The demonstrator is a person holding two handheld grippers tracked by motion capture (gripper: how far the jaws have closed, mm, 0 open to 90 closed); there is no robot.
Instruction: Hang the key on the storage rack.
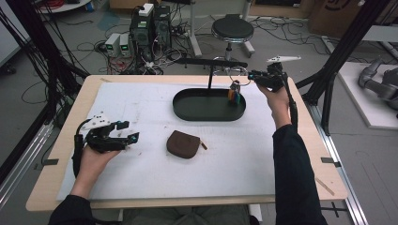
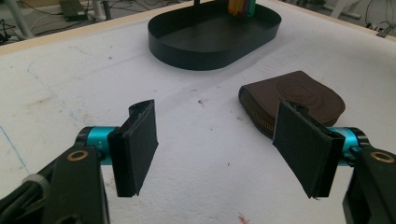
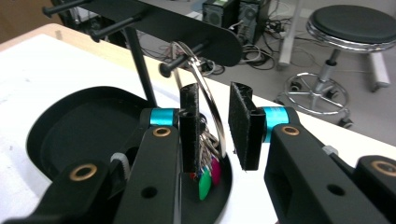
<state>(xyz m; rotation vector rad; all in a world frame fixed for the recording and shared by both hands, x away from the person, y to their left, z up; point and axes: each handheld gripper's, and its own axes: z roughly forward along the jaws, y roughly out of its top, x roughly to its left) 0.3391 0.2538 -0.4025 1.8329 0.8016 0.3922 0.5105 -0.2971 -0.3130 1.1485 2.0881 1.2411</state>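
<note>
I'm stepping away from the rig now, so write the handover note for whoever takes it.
Right hand-held gripper: open, jaws on either side of the key ring, which hangs on a peg of the black rack over the oval tray; coloured key tags dangle below.
Left hand-held gripper: open, holding nothing, above the white mat near the brown zip pouch.
Done: the ring is on the peg.
Left: I cannot tell whether the ring is just released or about to be gripped; the pouch lies untouched.
</note>
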